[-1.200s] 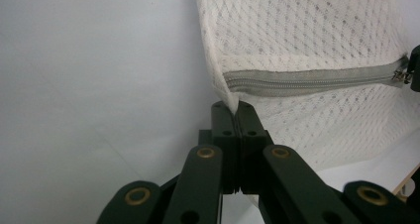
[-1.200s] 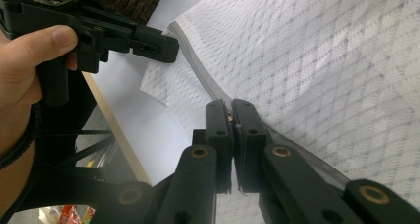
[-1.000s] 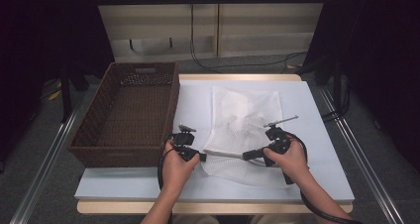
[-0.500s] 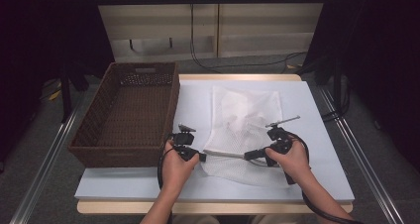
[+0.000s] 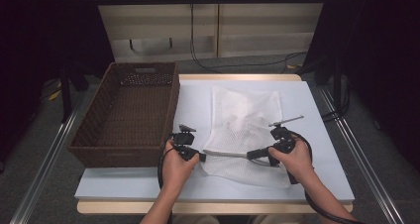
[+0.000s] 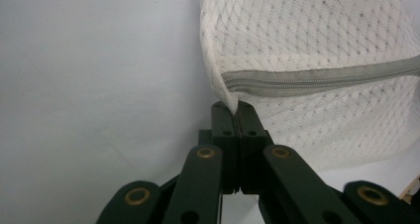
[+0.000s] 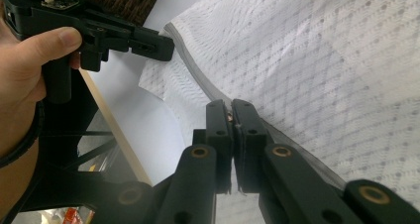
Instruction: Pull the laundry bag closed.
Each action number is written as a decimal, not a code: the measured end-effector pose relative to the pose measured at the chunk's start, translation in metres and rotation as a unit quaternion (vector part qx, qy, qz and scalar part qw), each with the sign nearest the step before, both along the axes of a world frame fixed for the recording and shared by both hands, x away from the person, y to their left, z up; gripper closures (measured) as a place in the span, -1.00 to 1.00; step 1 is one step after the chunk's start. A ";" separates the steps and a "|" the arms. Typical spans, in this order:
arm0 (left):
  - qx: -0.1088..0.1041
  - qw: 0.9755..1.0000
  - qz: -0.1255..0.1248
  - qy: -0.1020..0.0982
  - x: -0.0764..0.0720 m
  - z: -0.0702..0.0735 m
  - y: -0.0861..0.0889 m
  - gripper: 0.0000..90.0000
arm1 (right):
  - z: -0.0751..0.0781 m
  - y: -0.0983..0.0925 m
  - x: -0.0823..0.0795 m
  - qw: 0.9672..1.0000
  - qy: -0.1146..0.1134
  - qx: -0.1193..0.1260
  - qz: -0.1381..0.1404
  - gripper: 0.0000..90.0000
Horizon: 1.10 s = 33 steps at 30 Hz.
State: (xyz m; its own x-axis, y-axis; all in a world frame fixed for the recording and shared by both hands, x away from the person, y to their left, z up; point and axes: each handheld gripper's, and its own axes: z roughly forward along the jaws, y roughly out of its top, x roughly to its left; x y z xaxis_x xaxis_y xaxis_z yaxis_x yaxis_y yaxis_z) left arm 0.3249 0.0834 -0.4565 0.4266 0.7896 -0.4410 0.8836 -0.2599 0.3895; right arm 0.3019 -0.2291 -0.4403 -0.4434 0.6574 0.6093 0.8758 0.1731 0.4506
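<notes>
Woven brown wicker basket (image 5: 130,115) sits at the table's left; beside it, a white mesh laundry bag (image 5: 246,120) lies on the pale table (image 5: 317,135). The left gripper (image 5: 198,156) is clamped on the bag's corner, the right gripper (image 5: 251,154) on its grey zipper (image 6: 317,80), whose teeth show in the left gripper view.

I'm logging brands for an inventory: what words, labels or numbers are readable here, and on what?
No readable text anywhere.
Mesh bag: plain white netting with a grey zipper, no label showing.
Basket: plain brown weave.
Table: blank.
Left hand-held gripper and right hand-held gripper: no markings.
</notes>
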 end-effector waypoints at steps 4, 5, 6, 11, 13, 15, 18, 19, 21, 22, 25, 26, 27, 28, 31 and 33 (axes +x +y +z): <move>0.002 1.000 -0.004 -0.002 0.000 0.001 -0.001 0.98 | 0.000 -0.001 -0.001 1.000 0.001 0.001 0.000 0.94; 0.002 1.000 0.000 0.000 0.000 0.001 -0.001 0.98 | 0.000 0.000 -0.001 1.000 0.004 0.002 0.001 0.94; 0.001 1.000 -0.002 0.003 0.000 0.001 -0.001 0.98 | 0.000 0.000 -0.001 1.000 0.004 0.001 0.001 0.94; 0.010 1.000 -0.009 -0.003 0.001 0.000 0.000 0.98 | 0.000 -0.001 -0.002 1.000 0.003 0.000 0.002 0.94; 0.008 1.000 -0.007 -0.001 0.001 0.000 0.000 0.99 | 0.000 -0.002 -0.002 1.000 0.002 -0.001 0.002 0.94; 0.005 1.000 -0.002 0.000 0.000 0.000 -0.002 0.99 | 0.000 -0.002 -0.002 1.000 0.003 0.000 0.000 0.94; 0.006 1.000 0.000 0.001 0.000 0.000 -0.002 0.99 | 0.000 -0.002 -0.003 1.000 0.003 -0.003 0.001 0.94; 0.008 1.000 -0.003 0.001 0.001 -0.001 -0.001 0.98 | 0.000 -0.002 -0.003 1.000 0.004 -0.001 0.000 0.94; 0.004 1.000 -0.003 0.004 0.001 -0.001 -0.001 0.98 | 0.000 -0.004 -0.003 1.000 0.003 -0.002 0.001 0.94; 0.008 1.000 -0.008 0.002 0.001 -0.001 -0.001 0.98 | 0.000 -0.004 -0.003 1.000 0.003 0.000 0.000 0.94; 0.009 1.000 -0.005 0.002 0.001 0.000 -0.002 0.99 | -0.001 -0.004 -0.004 1.000 0.006 -0.001 -0.001 0.94; 0.009 1.000 -0.004 0.002 0.001 -0.001 -0.002 0.98 | -0.002 -0.004 -0.004 1.000 0.005 -0.003 -0.002 0.94; 0.012 1.000 -0.003 0.001 0.001 0.000 -0.002 0.98 | -0.002 -0.004 -0.004 1.000 0.006 -0.002 -0.001 0.94; 0.011 1.000 -0.003 0.001 0.001 0.000 -0.002 0.99 | -0.002 -0.005 -0.004 1.000 0.005 -0.003 -0.001 0.94; 0.010 1.000 -0.003 0.001 0.001 0.001 -0.002 0.98 | -0.001 -0.006 -0.005 1.000 0.004 -0.002 -0.002 0.94; 0.011 1.000 -0.003 0.000 0.001 0.001 -0.002 0.98 | -0.001 -0.006 -0.005 1.000 0.003 -0.001 -0.002 0.94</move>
